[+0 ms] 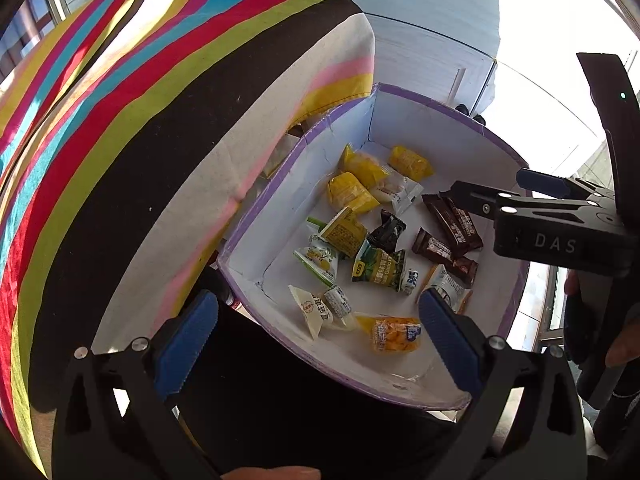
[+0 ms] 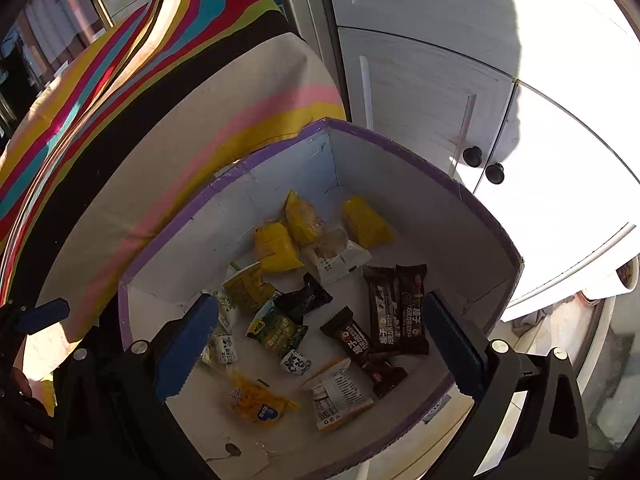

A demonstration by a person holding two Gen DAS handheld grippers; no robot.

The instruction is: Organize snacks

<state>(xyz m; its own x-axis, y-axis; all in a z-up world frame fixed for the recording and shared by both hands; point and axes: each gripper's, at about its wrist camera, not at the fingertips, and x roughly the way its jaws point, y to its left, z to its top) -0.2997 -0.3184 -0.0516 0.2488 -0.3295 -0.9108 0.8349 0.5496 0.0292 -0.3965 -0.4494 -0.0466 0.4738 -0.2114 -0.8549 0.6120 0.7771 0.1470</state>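
Note:
A cardboard box (image 1: 440,109) (image 2: 400,141) with a purple rim and white inside holds several wrapped snacks. Among them are yellow packets (image 1: 350,192) (image 2: 276,248), brown chocolate bars (image 1: 454,222) (image 2: 396,316), a green packet (image 1: 380,270) (image 2: 276,328) and an orange packet (image 1: 394,334) (image 2: 256,400). My left gripper (image 1: 320,340) is open above the box's near corner, holding nothing. My right gripper (image 2: 320,344) (image 1: 484,186) is open over the box, above the chocolate bars, also with nothing in it.
A brightly striped cloth (image 1: 160,120) (image 2: 180,100) drapes over something high along the box's left side. White cabinet doors with black knobs (image 2: 484,164) stand behind the box in strong sunlight. A person's fingers (image 1: 624,348) show at the right edge.

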